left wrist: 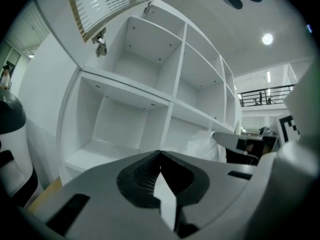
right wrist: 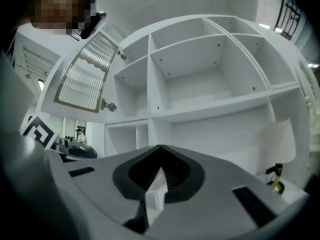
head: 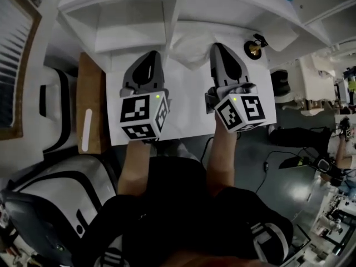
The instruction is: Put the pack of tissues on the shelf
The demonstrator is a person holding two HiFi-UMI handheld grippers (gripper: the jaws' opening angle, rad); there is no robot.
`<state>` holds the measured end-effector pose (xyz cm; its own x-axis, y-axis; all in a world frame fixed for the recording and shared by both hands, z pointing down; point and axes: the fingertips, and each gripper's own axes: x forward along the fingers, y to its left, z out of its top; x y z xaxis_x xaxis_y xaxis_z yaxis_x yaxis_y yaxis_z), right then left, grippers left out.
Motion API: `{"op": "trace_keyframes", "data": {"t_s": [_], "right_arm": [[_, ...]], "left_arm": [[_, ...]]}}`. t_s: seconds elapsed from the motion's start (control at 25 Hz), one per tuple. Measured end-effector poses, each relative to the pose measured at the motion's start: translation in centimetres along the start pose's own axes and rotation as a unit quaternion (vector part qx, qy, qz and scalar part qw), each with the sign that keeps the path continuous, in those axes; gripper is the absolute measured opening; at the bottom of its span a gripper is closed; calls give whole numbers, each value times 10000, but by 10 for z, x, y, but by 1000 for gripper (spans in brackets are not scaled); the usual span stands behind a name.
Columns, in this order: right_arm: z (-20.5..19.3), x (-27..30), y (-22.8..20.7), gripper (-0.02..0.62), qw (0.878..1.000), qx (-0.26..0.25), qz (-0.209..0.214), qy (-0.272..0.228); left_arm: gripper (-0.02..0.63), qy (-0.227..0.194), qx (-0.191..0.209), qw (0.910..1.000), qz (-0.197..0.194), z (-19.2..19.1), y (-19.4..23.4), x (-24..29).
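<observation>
Shelf (head: pixel 171 21): white, split into open boxes by one upright divider and flat boards. It stands at the far edge of the counter, and both claws point at it.
Counter (head: pixel 186 113): a white top under my two claws, bare between them.
Slatted panel (head: pixel 16 54): wood-framed, fixed to the wall left of the shelf.
Brown board (head: pixel 92 107): lies flat against the counter's left edge, with a pale strip on it.
Left claw (left wrist: pixel 160 155): pressed together, the tips meeting with nothing between them. It is held over the counter and aimed at the lower box left of the divider.
Right claw (right wrist: pixel 161 148): also pressed together and empty, just beside the left one – it faces the lower box right of the divider.
Pack of tissues (head: pixel 192 52): a white, crinkled pack lying in the lower box right of the divider, near its front edge. It sits ahead of the claws and a little left of the right claw's tips – neither claw grips it.
Brass piece (head: pixel 255 48): a small gold and dark thing on the shelf's lower board, right of the right claw. I cannot tell what it is.
</observation>
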<state>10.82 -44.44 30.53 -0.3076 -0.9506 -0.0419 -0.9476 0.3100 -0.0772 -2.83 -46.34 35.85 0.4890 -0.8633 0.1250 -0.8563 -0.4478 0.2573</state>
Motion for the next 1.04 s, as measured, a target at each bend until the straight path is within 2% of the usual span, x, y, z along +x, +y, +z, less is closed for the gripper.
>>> {"op": "trace_keyframes", "data": {"t_s": [0.12, 0.24, 1.04], "right_arm": [[-24, -5, 2, 20, 9996, 24, -40, 285], [-33, -5, 2, 20, 9993, -15, -61, 363], [-17, -14, 1, 20, 9991, -251, -135, 326]], "left_arm": [[11, 149, -52, 9999, -25, -12, 2, -1], [11, 159, -55, 9998, -64, -17, 2, 2], [11, 49, -72, 9992, -380, -6, -18, 5]]}}
